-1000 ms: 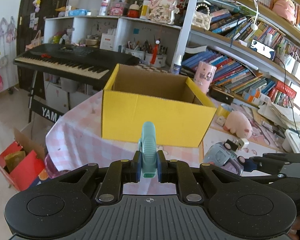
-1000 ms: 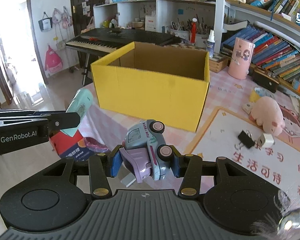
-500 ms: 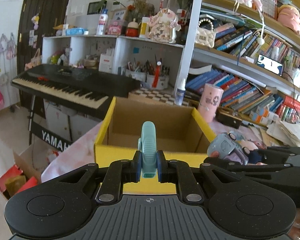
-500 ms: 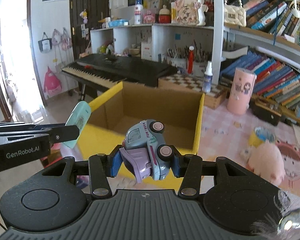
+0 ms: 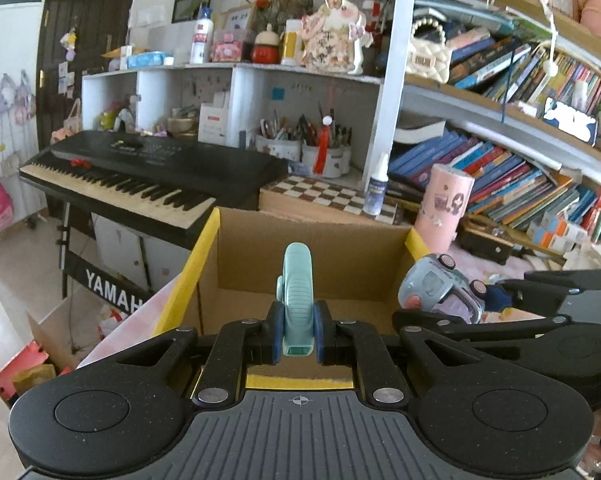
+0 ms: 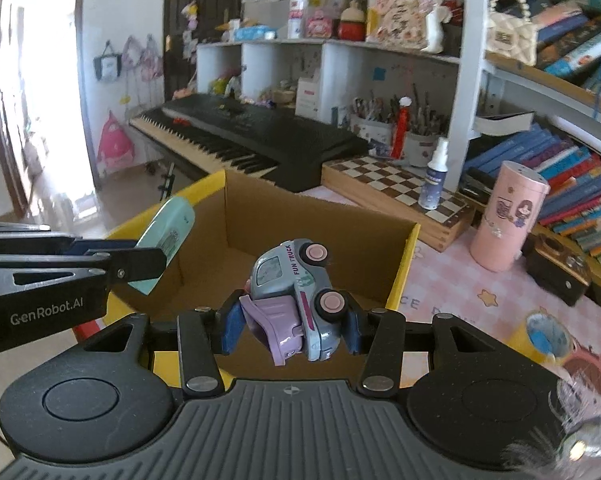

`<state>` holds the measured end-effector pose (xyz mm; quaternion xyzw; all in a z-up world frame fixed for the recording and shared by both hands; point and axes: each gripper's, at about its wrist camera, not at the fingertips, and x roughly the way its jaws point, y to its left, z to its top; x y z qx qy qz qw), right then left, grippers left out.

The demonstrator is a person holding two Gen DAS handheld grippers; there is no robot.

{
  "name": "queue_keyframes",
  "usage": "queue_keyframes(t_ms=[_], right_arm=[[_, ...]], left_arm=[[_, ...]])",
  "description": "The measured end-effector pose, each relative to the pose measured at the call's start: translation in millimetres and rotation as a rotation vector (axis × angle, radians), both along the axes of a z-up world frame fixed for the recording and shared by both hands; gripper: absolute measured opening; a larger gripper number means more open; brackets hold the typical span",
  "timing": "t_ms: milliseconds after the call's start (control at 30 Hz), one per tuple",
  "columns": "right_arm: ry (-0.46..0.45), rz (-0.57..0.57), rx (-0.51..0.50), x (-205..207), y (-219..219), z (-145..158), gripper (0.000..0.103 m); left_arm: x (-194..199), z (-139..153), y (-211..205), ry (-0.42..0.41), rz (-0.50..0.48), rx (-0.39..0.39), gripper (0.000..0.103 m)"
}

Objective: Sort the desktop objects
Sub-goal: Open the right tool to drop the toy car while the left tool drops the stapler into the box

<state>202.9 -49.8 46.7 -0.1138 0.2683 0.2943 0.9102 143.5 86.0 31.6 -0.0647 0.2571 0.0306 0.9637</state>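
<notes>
- The left gripper (image 5: 297, 334) is clamped tight on a slim mint-green object (image 5: 297, 300), which stands upright between its blue pads; what the object is cannot be told.
- The right gripper (image 6: 290, 326) grips a small toy truck (image 6: 296, 296), grey-blue with a lilac front and pink wheels. The truck is tipped on its side, wheels to the right, and purple letters on its body read "FUN TRUCK".
- In the right wrist view the left gripper reaches in from the left, and its black arm carries white lettering, "GenRobot.AI".
- Both grippers hang over the near edge of an open cardboard box (image 5: 414, 242), yellow outside and plain brown inside. The green object and the toy truck are both above its opening.
- The box stands on a table (image 6: 440, 276) with a pink checked cloth.
- To the right of the box on the table are a pink tube (image 6: 508, 216) with cartoon figures and, nearer, a roll of yellow tape (image 6: 546, 338).
- Beyond the box lies a chessboard (image 6: 396, 188) with a small spray bottle (image 6: 434, 176) standing on it.
- At far left is a black keyboard (image 5: 140, 172); its stand reads "YAMAH", the rest hidden.
- Shelves of books (image 5: 520, 176) fill the far right.
</notes>
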Motion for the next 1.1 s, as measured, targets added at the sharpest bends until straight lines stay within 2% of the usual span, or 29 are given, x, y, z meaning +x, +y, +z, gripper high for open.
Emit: queue_keyframes(t_ms=[633,867,1100], right_arm=[[0.053,0.264,-0.212,66,31,-35,0.045],[0.124,0.319,-0.234,74,34,-38,0.045],[0.155,0.364,-0.276,77,37,-39,0.045]], left_arm=[[52,-36,-1,0.182,0.024,0.051,0.014],[61,-42,-5,0.221,0.022,0.07,0.014],[59,-42,-9,0.236,0.031,0.065,0.013]])
